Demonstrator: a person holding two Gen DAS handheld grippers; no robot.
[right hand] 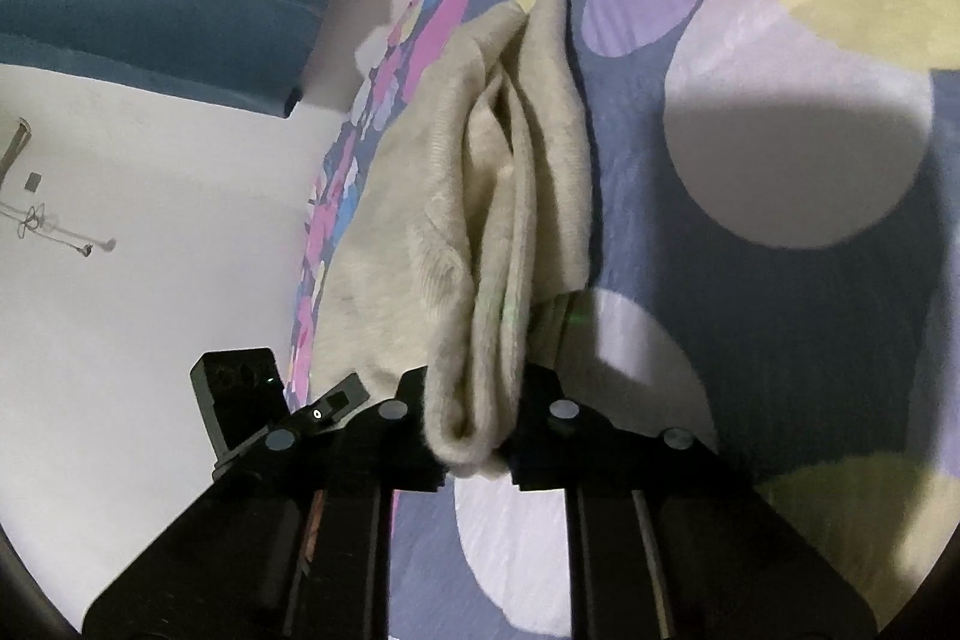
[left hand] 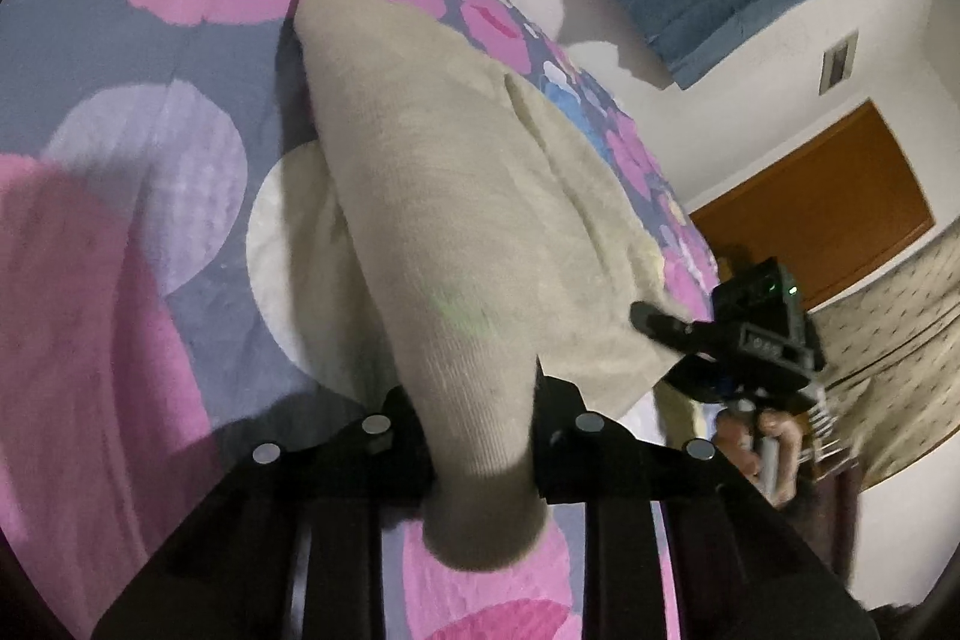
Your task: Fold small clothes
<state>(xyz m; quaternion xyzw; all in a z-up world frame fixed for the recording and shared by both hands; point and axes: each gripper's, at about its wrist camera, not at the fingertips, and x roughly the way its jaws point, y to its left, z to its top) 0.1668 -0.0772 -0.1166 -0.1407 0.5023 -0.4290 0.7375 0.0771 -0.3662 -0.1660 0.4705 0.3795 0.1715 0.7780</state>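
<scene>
Left gripper: pinched on one knitted end of the beige garment.
Right gripper: clamped on a bunched, layered edge.
Garment: stretches ahead of both grippers over the bed.
Risk: uneven pull slips layers, skewing the fold.

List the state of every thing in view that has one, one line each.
left gripper: shut on the beige garment.
right gripper: shut on the beige garment.
beige garment: bunched, gripped at two edges, its far part on the bedspread.
bedspread: spread flat under the garment.
</scene>
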